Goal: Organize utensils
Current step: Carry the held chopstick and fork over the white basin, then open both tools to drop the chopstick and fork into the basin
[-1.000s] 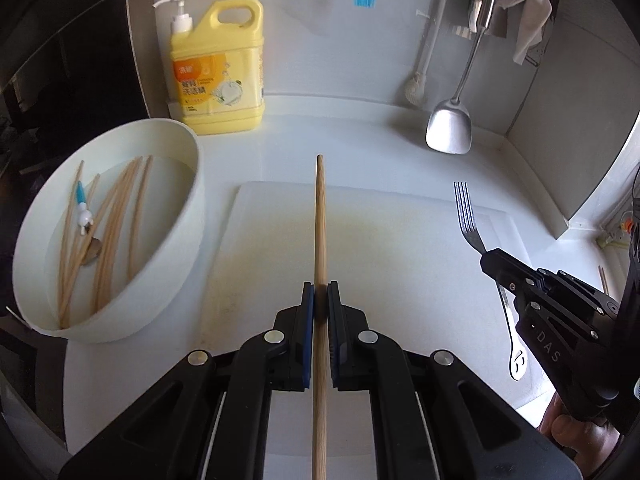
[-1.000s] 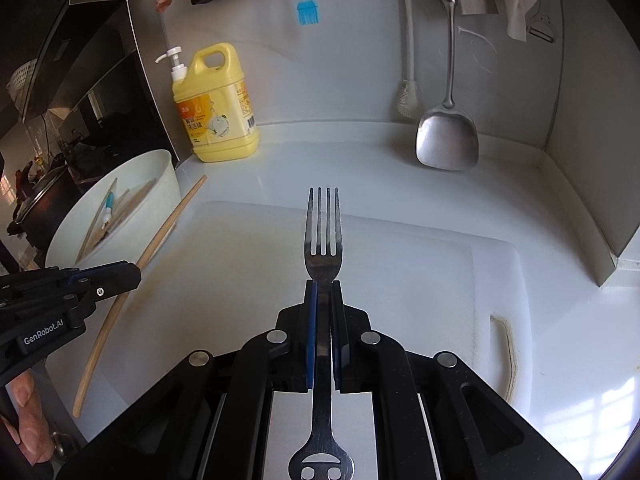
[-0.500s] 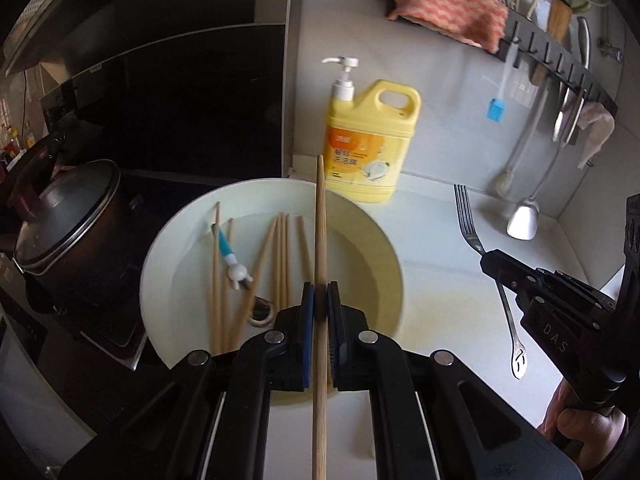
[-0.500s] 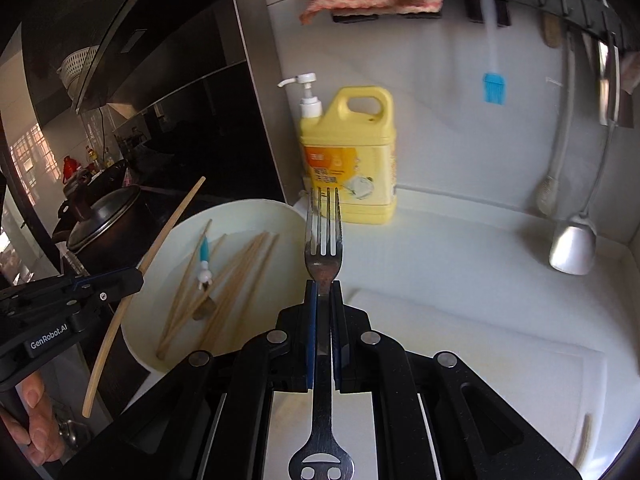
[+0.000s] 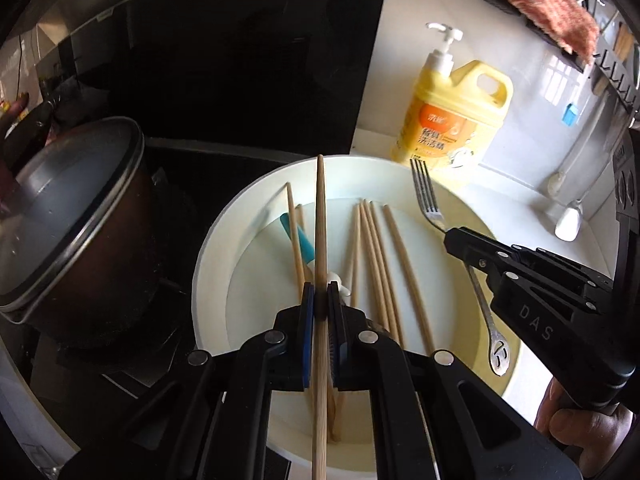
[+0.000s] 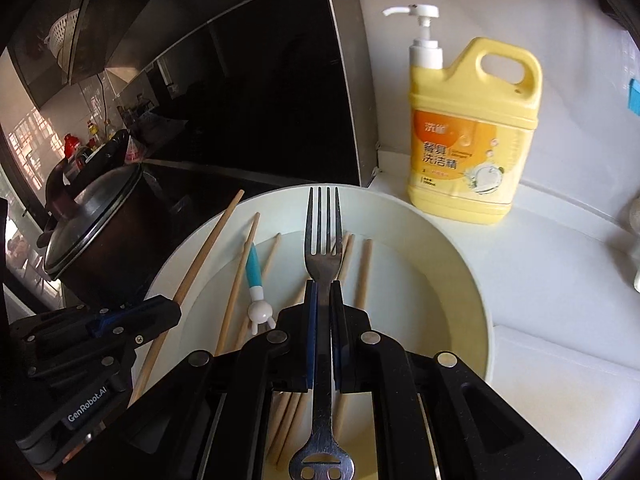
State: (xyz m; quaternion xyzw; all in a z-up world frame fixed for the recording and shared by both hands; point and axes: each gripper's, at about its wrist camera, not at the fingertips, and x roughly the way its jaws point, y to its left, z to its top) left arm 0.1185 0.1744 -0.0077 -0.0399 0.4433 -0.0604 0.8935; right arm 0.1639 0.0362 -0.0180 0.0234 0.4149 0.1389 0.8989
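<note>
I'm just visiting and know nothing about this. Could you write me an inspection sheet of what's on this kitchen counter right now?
Surface: white counter, partly under a cutting board.
Job's things: white basin holding loose chopsticks and a blue-handled utensil.
Clutter: yellow detergent bottle; lidded pot.
Grippers: left tool shut on a chopstick; right tool shut on a fork; both above the basin.
Cables: nothing seen.
Surroundings: dark stove panel, checked cloth on wall rack.

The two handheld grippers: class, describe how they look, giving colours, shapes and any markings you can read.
Both are matte black with angular linked arms, silver round pivot pins and blue pads inside the fingers. The left gripper reads "GenRobot.AI" in white along its side in the right wrist view; the right gripper reads "DAS" in the left wrist view.
</note>
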